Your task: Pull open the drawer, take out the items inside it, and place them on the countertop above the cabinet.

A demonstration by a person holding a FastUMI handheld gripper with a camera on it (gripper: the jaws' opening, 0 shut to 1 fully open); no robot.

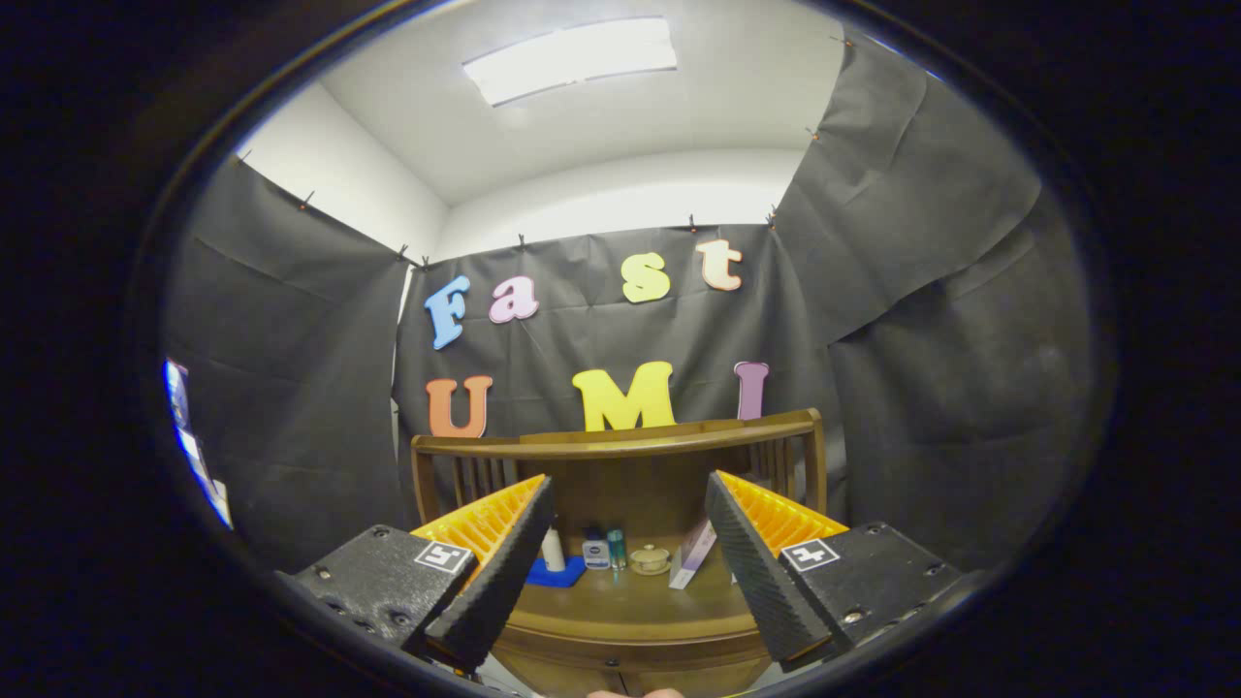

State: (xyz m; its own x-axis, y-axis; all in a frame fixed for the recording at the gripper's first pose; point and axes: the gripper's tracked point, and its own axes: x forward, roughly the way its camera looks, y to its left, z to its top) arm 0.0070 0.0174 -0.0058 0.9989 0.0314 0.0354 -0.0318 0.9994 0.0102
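The gripper (628, 562) was spread wide, its two fingers (499, 572) well apart, holding nothing and touching nothing. Between and beyond the fingers stood a wooden cabinet (630, 659) with a curved countertop (630, 606) and a railed wooden back (620, 441) rising along its far edge.

Several small things stood in a row toward the back of the countertop, in the gap between the fingers. A blue flat item (556, 574) lay nearest the left finger, with a small white bottle (553, 550) standing at its rear. Just right of that stood a small white-and-blue container (595, 551) and a slim teal bottle (616, 548), close together. A little cream lidded pot (650, 559) sat near the middle of the countertop's back part. A white-and-purple box (692, 555) leaned tilted beside the right finger.

The cabinet's front below the countertop's near edge showed only as a narrow strip, so whether the drawer was open or closed could not be told.
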